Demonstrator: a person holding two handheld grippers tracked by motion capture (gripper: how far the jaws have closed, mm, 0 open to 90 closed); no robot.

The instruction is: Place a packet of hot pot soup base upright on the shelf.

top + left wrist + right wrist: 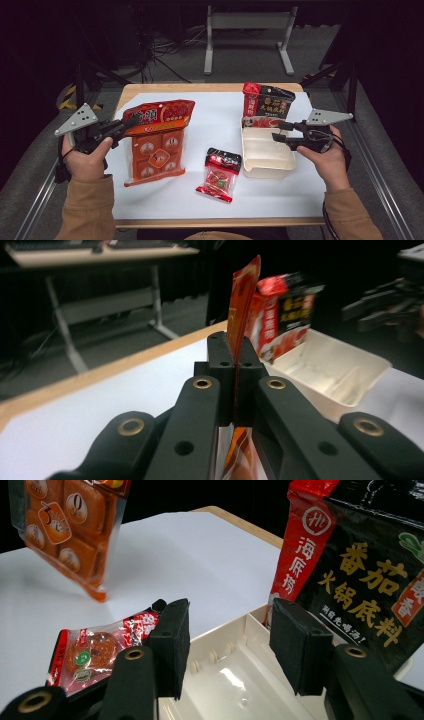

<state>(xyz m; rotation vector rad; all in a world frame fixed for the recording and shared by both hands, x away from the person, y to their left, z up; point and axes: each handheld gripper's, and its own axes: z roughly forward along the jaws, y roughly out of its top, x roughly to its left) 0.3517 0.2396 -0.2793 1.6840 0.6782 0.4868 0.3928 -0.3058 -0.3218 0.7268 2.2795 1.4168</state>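
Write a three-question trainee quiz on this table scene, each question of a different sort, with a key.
1. True or false: the left gripper is shut on the orange packet.
2. What stands in the far end of the white tray? A) a bottle B) the black-and-red pouch C) a spoon
3. Fill in: the small red packet lies on the table to the ____ of the tray in the high view.

Key: 1 true. 2 B. 3 left. The right gripper hangs open over the tray, its fingers holding nothing.

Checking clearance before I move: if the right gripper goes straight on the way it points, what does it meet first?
Probably the black-and-red soup base pouch leaning in the cream plastic tray; the open right gripper hovers over the tray, though depth is unclear.
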